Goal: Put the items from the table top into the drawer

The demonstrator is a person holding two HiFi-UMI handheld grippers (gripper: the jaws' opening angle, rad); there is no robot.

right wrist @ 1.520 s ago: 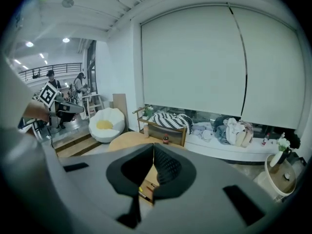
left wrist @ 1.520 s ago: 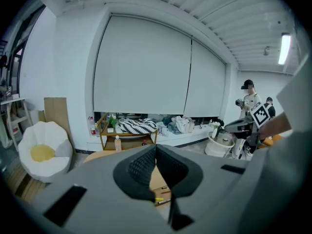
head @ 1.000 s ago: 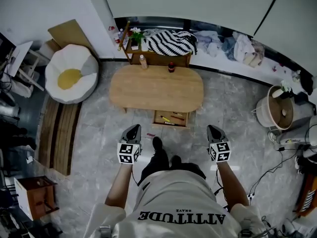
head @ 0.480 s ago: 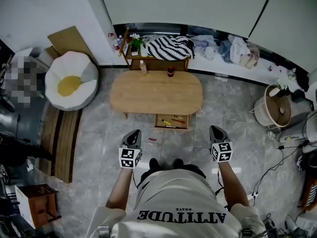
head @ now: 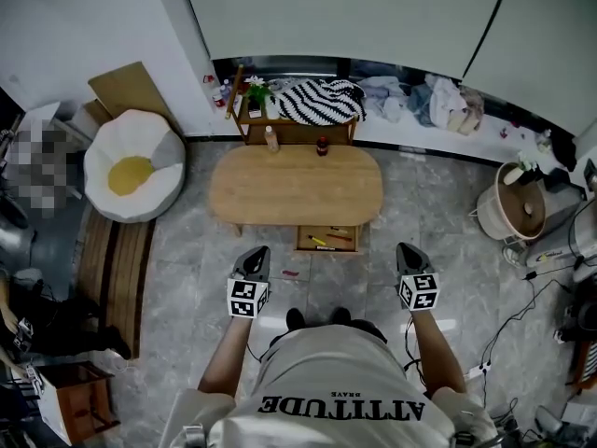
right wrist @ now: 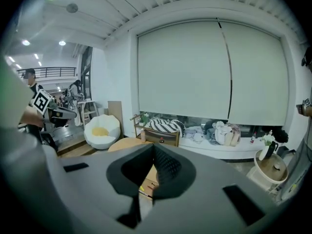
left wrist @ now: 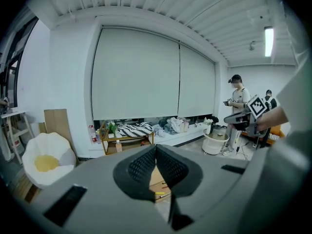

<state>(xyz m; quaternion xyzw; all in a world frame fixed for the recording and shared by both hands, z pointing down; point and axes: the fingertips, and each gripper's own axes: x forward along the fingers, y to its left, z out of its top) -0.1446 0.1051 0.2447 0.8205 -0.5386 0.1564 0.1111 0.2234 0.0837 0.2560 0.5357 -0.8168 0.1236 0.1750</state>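
In the head view the person stands back from the oval worktop (head: pixel 296 187). The left gripper (head: pixel 253 258) and the right gripper (head: pixel 409 254) are held in front of the body, well apart from the worktop. A bottle (head: pixel 271 139) and a small dark jar (head: pixel 322 146) stand at the far edge of the worktop. The drawer (head: pixel 326 239) is pulled open under the near edge, with a few small things already inside. I think the main danger is the long reach across the worktop. The tall bottle may tip if it is touched high or off-centre. The open drawer also sticks out toward the legs, so a step forward could knock it.

In the left gripper view the fingers (left wrist: pixel 142 167) are pressed together and hold nothing. If they arrive like this, they will probably push the bottle instead of taking it.

In the right gripper view the fingers (right wrist: pixel 168 167) are also closed and empty. The small jar could slip from a late or shallow grip.
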